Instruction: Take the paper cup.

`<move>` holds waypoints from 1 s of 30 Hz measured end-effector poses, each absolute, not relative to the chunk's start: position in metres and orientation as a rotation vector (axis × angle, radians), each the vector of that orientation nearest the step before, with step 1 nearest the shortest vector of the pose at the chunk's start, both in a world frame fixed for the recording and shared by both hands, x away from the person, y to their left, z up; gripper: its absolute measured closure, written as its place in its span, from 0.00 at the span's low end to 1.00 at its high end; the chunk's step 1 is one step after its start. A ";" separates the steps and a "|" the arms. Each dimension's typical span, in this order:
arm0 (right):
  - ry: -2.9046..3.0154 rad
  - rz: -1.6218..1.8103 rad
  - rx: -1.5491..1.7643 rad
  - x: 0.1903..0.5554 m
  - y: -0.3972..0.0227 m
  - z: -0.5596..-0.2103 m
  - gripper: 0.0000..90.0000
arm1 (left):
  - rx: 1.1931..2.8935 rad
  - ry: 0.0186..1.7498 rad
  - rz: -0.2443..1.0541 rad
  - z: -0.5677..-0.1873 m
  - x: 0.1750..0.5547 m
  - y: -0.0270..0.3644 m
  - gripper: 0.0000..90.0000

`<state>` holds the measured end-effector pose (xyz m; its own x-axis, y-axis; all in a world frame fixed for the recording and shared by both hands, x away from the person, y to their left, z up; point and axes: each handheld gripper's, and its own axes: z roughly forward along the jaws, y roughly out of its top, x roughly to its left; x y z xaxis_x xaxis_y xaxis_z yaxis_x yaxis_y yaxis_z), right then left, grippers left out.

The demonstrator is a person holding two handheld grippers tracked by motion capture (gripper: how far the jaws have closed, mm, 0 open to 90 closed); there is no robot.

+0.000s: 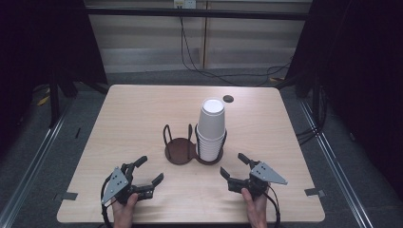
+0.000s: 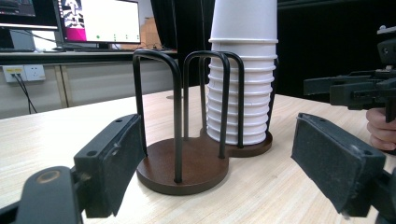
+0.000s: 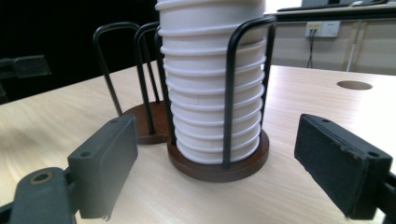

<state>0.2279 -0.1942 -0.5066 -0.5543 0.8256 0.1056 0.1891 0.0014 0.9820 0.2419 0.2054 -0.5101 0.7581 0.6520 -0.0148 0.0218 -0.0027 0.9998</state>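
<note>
Nearest in the high view, the left gripper (image 1: 144, 172) and right gripper (image 1: 234, 166) rest on the bench (image 1: 142, 114), jaws spread wide and holding nothing. Between and beyond them stands the cup holder (image 1: 180, 151), its right ring holding the stack of white cups (image 1: 210, 128).

Left gripper view: the holder's empty ring stands nearest.

Right gripper view: the stack stands nearest, between the open jaws' line.

White cups (image 1: 210, 127), dark-brown holder (image 1: 181, 151) — pale wood-grain table (image 1: 128, 123)
</note>
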 end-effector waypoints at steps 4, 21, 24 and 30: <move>1.775 1.557 1.066 0.230 -0.192 -0.506 0.15 | 1.508 0.572 0.540 -0.510 0.242 0.205 0.18; 1.842 1.620 1.082 0.237 -0.191 -0.484 0.26 | 1.508 0.578 0.552 -0.510 0.241 0.205 0.18; 1.868 1.580 1.072 0.237 -0.190 -0.479 0.26 | 1.509 0.570 0.542 -0.510 0.242 0.205 0.18; 1.914 1.591 1.059 0.237 -0.194 -0.468 0.35 | 1.512 0.559 0.539 -0.510 0.242 0.205 0.18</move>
<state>0.2372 -0.1937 -0.4676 -0.6137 0.7771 0.1395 0.2793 0.0484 0.9590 0.2422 0.2055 -0.5100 0.7644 0.6447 -0.0075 0.0156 -0.0070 0.9999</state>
